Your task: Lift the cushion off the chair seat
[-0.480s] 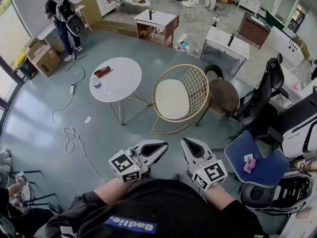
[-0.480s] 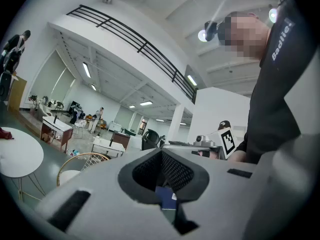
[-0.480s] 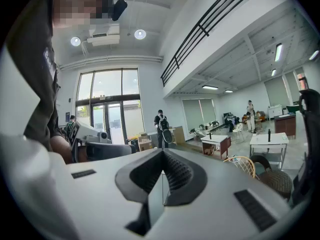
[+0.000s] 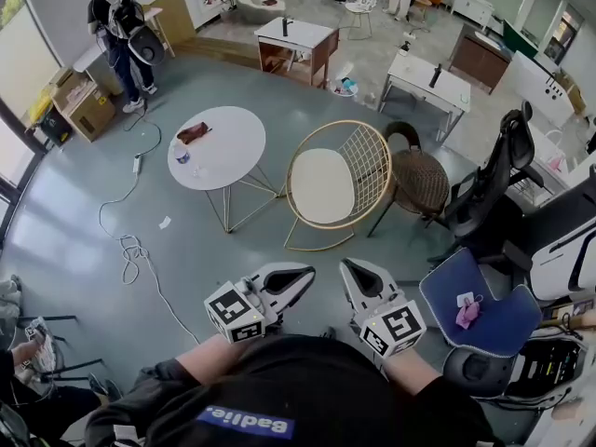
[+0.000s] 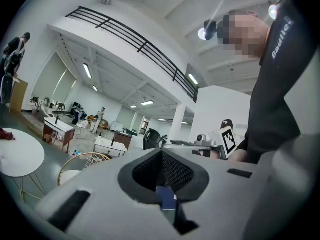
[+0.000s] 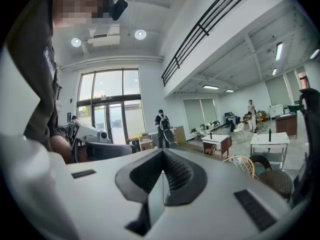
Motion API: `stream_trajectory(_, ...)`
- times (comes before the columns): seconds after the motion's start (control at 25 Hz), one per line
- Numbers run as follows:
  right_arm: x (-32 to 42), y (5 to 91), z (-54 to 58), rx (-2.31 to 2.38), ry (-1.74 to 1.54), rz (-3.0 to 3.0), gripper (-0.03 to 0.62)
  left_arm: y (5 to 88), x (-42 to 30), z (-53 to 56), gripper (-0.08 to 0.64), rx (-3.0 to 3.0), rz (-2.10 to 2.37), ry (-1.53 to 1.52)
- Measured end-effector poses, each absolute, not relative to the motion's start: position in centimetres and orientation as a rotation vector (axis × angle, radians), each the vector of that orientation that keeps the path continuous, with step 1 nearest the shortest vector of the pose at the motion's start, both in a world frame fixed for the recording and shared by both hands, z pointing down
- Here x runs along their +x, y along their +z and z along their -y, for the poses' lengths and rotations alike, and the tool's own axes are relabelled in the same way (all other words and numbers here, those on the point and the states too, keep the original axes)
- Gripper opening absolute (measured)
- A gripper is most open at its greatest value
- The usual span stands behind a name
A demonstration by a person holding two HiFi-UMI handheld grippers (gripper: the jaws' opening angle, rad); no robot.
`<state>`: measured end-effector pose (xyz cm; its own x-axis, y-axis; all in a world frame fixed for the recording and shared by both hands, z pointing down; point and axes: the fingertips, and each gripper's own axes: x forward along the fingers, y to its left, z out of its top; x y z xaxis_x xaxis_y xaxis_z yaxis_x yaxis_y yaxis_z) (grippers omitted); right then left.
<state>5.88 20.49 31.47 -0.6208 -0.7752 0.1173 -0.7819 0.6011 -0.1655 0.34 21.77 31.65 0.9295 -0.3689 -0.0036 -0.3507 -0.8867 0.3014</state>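
Observation:
A round cream cushion (image 4: 321, 186) lies on the seat of a gold wire chair (image 4: 372, 161) in the middle of the floor. My left gripper (image 4: 291, 277) and right gripper (image 4: 358, 281) are held side by side close to my body, well short of the chair. Both are shut with nothing in them. In the left gripper view the left gripper (image 5: 162, 154) points level, with the chair (image 5: 82, 159) and its cushion (image 5: 70, 175) low at the left. The right gripper (image 6: 162, 156) faces the room, and the gold chair (image 6: 242, 164) shows at its right.
A white round table (image 4: 219, 147) with a red cloth (image 4: 194, 134) stands left of the chair. A dark wicker chair (image 4: 419, 180) is right behind it. A blue office chair (image 4: 480, 305) is near my right side. A cable (image 4: 130, 250) trails across the floor. A person (image 4: 116, 35) stands far left.

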Motion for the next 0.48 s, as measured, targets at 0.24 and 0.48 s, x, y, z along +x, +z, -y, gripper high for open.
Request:
stream_trajectory(0.24,6.5,31.9,-20.5,1.297,0.314,2.811,0.026,31.8,1.2,-21.5,0.014,2.795,0.591,-0.083)
stream_trajectory(0.48,8.8,33.1,-19.6,1.258,0.343,2.827,0.026,32.3,1.9,-20.1,0.014,2.764,0.723,-0.094)
